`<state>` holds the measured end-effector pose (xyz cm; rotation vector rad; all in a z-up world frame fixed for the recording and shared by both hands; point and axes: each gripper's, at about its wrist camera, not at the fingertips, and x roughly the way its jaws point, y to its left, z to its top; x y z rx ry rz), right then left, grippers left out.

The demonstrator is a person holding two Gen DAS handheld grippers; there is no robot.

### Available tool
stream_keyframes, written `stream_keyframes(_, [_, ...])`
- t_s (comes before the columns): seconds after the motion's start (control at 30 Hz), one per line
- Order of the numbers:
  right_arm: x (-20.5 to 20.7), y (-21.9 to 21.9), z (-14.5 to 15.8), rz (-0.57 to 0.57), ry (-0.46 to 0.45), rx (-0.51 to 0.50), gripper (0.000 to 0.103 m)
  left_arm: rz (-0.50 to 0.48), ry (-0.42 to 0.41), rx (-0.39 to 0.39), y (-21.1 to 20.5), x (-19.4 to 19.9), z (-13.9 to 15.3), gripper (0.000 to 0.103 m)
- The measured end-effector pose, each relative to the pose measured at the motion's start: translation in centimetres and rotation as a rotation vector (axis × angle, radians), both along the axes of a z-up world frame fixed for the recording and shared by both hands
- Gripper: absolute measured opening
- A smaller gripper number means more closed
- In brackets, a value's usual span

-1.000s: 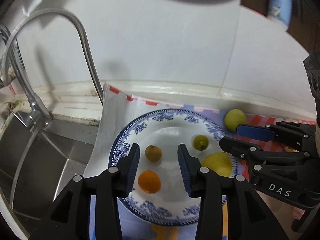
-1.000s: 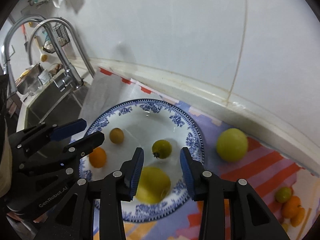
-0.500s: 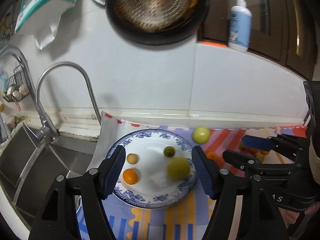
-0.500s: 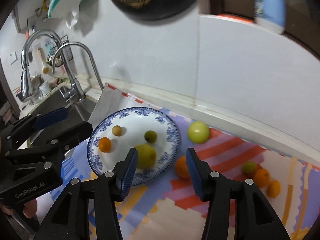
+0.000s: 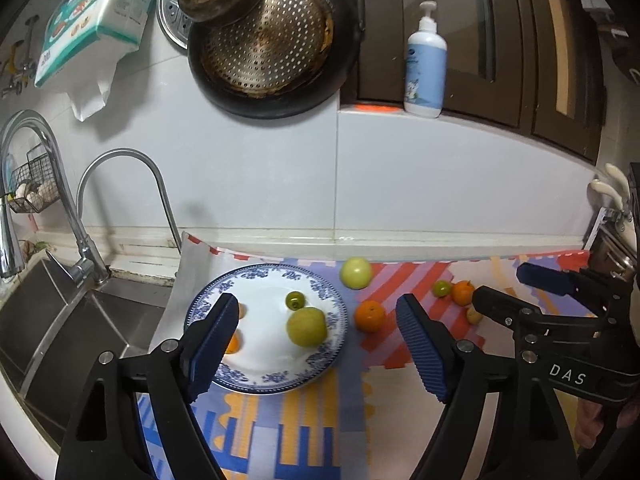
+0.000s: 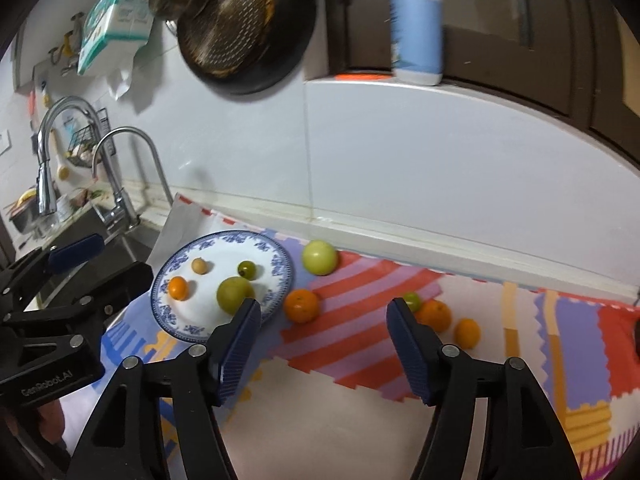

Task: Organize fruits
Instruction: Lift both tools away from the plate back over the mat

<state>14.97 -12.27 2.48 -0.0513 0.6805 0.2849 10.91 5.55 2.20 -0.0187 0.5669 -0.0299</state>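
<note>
Both the left gripper [image 5: 318,320] and right gripper [image 6: 324,326] gape empty above the plate [image 6: 280,268], faucet [image 5: 120,208] alongside.

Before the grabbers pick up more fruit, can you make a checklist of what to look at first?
1. Right gripper open and empty: ok.
2. Left gripper open and empty: ok.
3. Plate has spare room: ok, four fruits on it.
4. Orange beside the plate has free sides: ok.
5. All fruit is on the plate: not ok, five lie on the mat.
6. Orange is firm enough to squeeze: cannot tell.
</note>
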Motion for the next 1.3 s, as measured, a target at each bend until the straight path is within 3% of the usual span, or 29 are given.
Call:
stream_keyframes(0.17, [-1.4,-1.7,0.1,-0.048,-0.016,0.026,0.066,-0.013,-0.032,-0.002,-1.2,-1.2,0.2,0.086])
stream_keyframes(0.23, [-1.9,-2.1,0.1,-0.066,-0.025,0.033,0.072,-0.009,-0.043,-0.005,-1.6,-1.6,0.2,0.088])
stream_keyframes(0.37, [-2.7,-3.2,-0.1,-0.108,-0.06,0.03,0.073,0.005,-0.065,-0.015,-2.1,-2.1,-0.2,0.092])
stream_keyframes(0.57, [-3.1,-4.4,-1.2,-0.144,-0.057,0.019,0.073,-0.007,-0.075,0.017,-3.2,-1.9,-1.4,0.095])
stream_keyframes(1.07, [-1.2,-6.7,-6.2,-0.205,0.025,-0.034,0.073,-0.082,0.005,0.073,-5.4,2.0,-6.6,0.095])
stream_keyframes(1.3, [0.8,-6.6,-8.0,-0.208,0.049,-0.045,0.073,-0.113,0.037,0.092,-5.8,4.8,-8.5,0.081])
